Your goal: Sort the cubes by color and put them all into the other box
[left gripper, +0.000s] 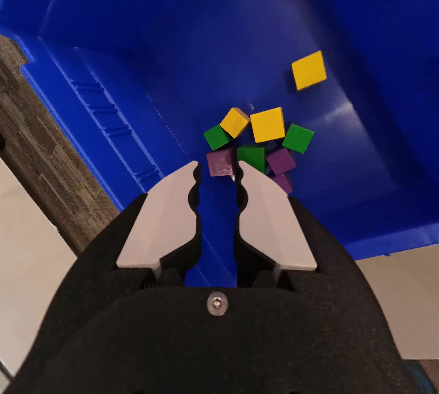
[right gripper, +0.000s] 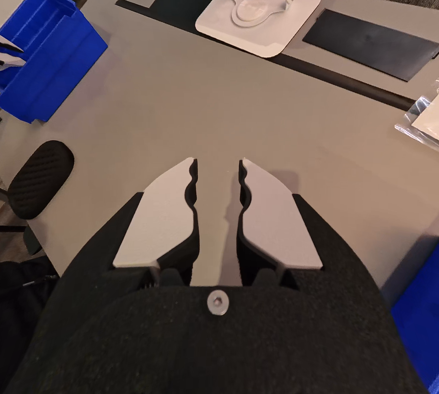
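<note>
In the left wrist view my left gripper is open and empty, inside a blue box, just short of a purple cube. Around it lie green cubes, yellow cubes and more purple cubes in a loose cluster; one yellow cube lies apart, farther in. In the right wrist view my right gripper is open and empty above the bare grey table. The blue box stands at the far left there. Another blue box shows at the lower right edge.
A white stand base sits at the table's back, with black mats beside it. A black chair armrest is off the left edge. Clear plastic bags lie at the right edge. Carpet shows past the box wall.
</note>
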`<control>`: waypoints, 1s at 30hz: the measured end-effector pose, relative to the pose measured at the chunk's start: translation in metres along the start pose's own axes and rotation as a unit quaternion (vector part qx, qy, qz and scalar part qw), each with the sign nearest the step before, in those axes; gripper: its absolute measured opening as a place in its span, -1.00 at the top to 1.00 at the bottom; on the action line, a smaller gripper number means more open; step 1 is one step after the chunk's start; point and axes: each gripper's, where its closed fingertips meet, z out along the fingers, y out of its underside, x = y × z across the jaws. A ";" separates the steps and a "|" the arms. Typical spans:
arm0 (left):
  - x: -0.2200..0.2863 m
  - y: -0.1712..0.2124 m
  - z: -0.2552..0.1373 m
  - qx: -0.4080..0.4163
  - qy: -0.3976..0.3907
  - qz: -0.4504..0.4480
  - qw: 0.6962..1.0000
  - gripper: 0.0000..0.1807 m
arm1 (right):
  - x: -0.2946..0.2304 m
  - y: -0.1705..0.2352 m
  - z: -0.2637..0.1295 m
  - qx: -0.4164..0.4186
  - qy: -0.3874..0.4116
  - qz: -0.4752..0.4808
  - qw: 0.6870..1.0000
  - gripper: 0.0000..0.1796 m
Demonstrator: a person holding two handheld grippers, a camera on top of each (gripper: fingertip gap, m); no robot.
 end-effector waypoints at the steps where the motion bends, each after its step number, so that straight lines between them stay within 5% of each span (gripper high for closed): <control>1: -0.001 0.002 0.003 -0.002 -0.002 0.012 1.000 0.70 | 0.000 0.001 0.002 -0.003 -0.002 0.000 1.000 0.64; 23: 0.006 0.025 0.037 -0.096 0.071 -0.044 0.992 0.66 | -0.006 0.008 0.007 -0.039 0.003 -0.040 0.998 0.65; 30: 0.003 0.022 0.035 -0.070 0.068 -0.055 0.994 0.68 | -0.007 0.009 0.006 -0.040 0.002 -0.047 0.998 0.65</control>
